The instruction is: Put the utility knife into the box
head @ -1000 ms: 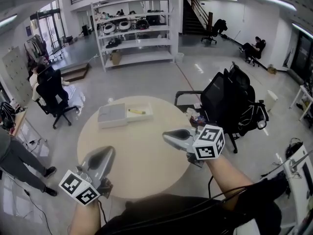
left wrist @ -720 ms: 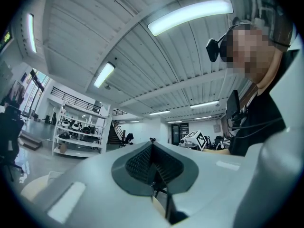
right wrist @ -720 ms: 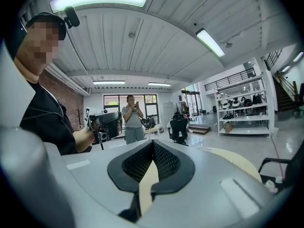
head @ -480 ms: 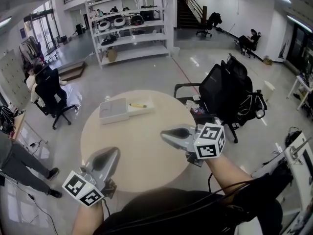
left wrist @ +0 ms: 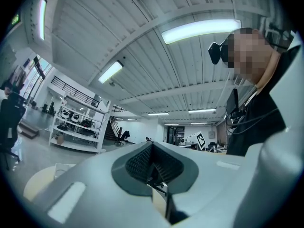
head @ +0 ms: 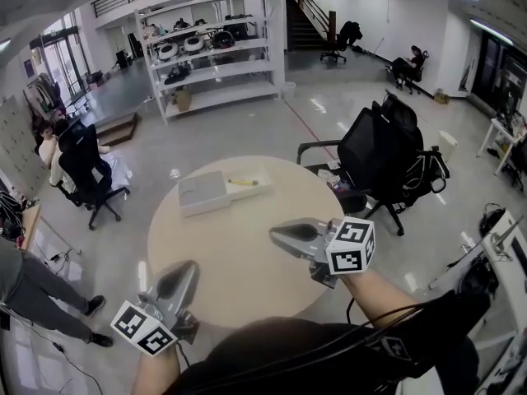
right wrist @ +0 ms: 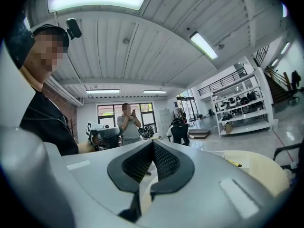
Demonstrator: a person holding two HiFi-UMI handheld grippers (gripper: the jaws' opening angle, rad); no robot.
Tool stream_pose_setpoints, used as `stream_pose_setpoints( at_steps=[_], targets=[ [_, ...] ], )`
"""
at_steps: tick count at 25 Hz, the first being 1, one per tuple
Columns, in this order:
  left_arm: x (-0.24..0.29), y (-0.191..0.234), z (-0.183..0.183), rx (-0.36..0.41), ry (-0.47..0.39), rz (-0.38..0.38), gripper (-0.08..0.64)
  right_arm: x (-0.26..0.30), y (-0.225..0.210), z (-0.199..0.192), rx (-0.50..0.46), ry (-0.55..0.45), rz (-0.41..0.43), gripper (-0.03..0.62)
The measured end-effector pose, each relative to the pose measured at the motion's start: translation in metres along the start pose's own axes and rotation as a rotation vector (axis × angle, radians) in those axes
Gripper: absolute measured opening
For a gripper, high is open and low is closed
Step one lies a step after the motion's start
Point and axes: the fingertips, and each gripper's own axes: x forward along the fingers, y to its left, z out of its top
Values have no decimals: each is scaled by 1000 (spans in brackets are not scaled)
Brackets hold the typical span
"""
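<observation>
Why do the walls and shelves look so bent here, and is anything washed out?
Head view: a wide lens curves the shelf, and the floor shows glare streaks. Left gripper view: the ceiling lamp is blown white. Right gripper view: black corners ring the picture, and another lamp glares.

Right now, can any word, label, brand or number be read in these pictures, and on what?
No readable text anywhere.
The left gripper and right gripper bear only black-and-white square markers, no letters.
The box and utility knife are too small to show any print.
</observation>
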Motion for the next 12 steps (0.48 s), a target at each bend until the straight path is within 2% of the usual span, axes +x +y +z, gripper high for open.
stream_pose_setpoints(
  at_steps=[12],
  targets=[
    [-11,14,4,-14,-31,15,-2,9,-3,0,-38,40,-24,12]
  ],
)
